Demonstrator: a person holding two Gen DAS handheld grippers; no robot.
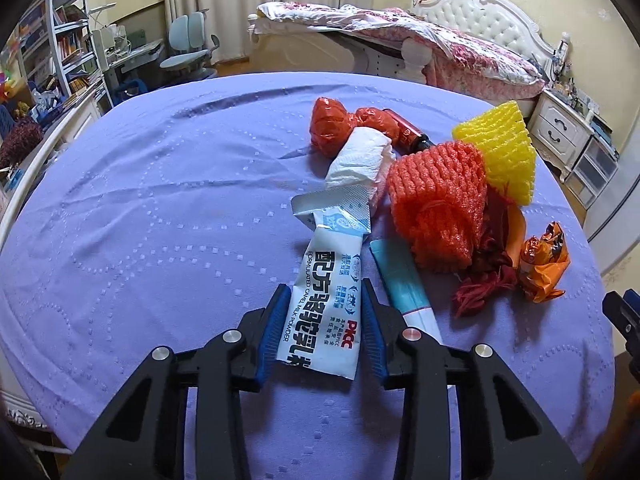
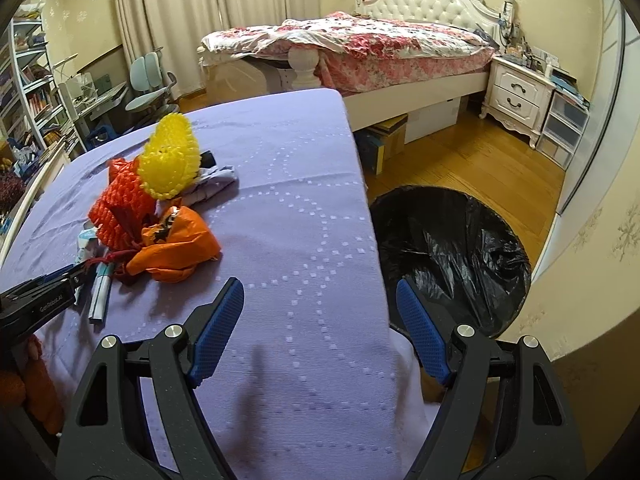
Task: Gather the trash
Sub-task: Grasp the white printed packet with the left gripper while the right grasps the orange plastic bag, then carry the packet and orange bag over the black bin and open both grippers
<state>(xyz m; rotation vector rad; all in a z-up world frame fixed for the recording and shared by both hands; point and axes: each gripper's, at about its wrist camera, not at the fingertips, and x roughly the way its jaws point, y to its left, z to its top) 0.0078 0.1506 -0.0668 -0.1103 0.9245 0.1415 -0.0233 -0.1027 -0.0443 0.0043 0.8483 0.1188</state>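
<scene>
A white and blue milk powder sachet (image 1: 332,240) lies lengthwise on the purple tablecloth (image 1: 160,200). My left gripper (image 1: 324,286) is shut on its near half, one blue pad against each long edge. Beside it lies a trash pile: a teal tube (image 1: 404,280), an orange foam net (image 1: 436,200), a yellow foam net (image 1: 504,148), a white tissue (image 1: 360,156), a red plastic bag (image 1: 332,124) and an orange wrapper (image 1: 544,264). My right gripper (image 2: 319,284) hangs open over the table's right edge with nothing between its pads. The pile (image 2: 176,248) is to its left.
A bin lined with a black bag (image 2: 452,256) stands on the wooden floor right of the table. Behind are a bed (image 2: 380,48), a white nightstand (image 2: 516,96), a desk chair (image 1: 188,48) and bookshelves (image 1: 60,48).
</scene>
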